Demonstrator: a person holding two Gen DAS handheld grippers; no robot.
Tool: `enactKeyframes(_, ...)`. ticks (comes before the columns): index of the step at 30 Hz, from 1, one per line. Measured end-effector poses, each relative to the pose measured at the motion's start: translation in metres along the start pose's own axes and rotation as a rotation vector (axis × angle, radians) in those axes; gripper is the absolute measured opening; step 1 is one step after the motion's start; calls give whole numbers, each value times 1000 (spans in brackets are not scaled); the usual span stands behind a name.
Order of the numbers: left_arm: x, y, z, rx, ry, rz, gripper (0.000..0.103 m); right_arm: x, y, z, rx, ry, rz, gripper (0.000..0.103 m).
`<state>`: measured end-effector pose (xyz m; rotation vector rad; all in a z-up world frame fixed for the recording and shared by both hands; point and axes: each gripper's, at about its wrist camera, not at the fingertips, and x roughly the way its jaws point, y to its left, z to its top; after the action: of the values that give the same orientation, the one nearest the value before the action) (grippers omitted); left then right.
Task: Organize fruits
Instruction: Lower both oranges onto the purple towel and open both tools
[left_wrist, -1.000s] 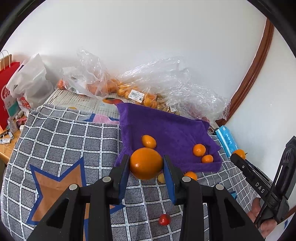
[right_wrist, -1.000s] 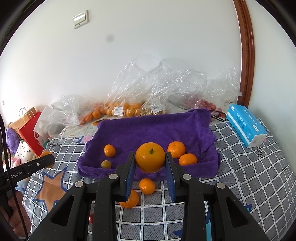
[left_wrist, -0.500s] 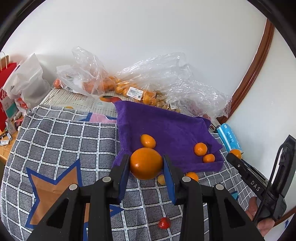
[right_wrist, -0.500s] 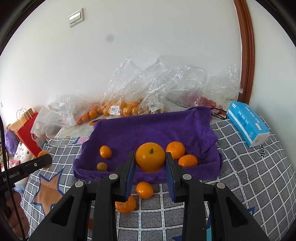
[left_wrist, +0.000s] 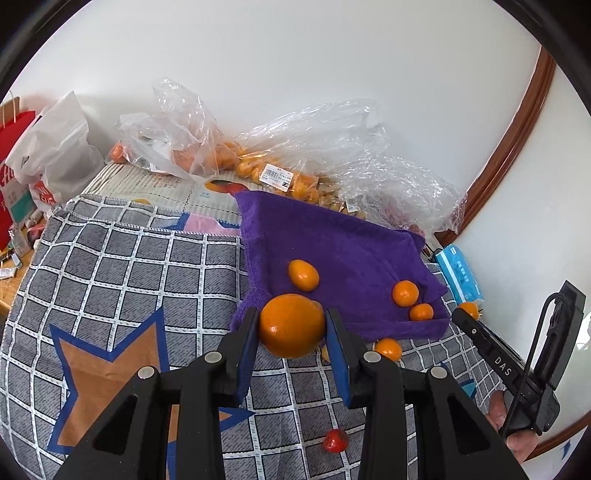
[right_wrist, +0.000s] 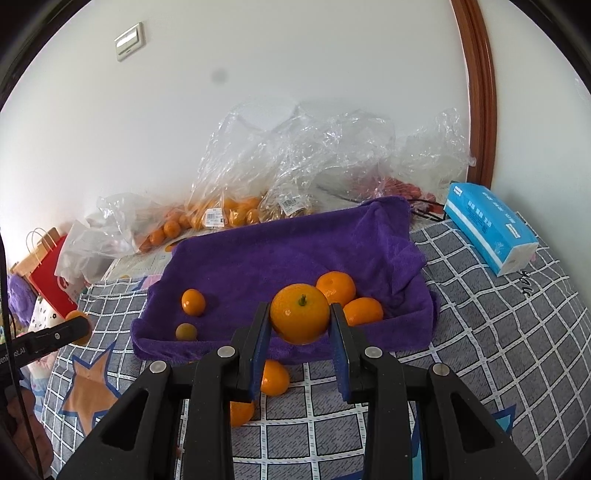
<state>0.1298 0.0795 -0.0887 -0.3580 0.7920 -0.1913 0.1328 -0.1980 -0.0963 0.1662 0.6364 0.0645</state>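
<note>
purple towel nearer than before

Black claw; blue pads; silver screws.

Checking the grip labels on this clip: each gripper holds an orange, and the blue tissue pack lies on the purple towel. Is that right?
Not quite. The right wrist view shows the blue tissue pack on the checked cloth beside the purple towel, not on it. The left gripper and right gripper each hold an orange.
</note>
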Motion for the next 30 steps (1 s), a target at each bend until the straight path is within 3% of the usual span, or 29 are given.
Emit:
enactKeyframes(14, 30, 10, 18, -30, 29, 38, 33, 21, -17, 4, -3, 13, 18, 31)
enactKeyframes(30, 85, 3, 38, -33, 69, -13, 33, 76, -12, 14, -34, 72, 51, 31)
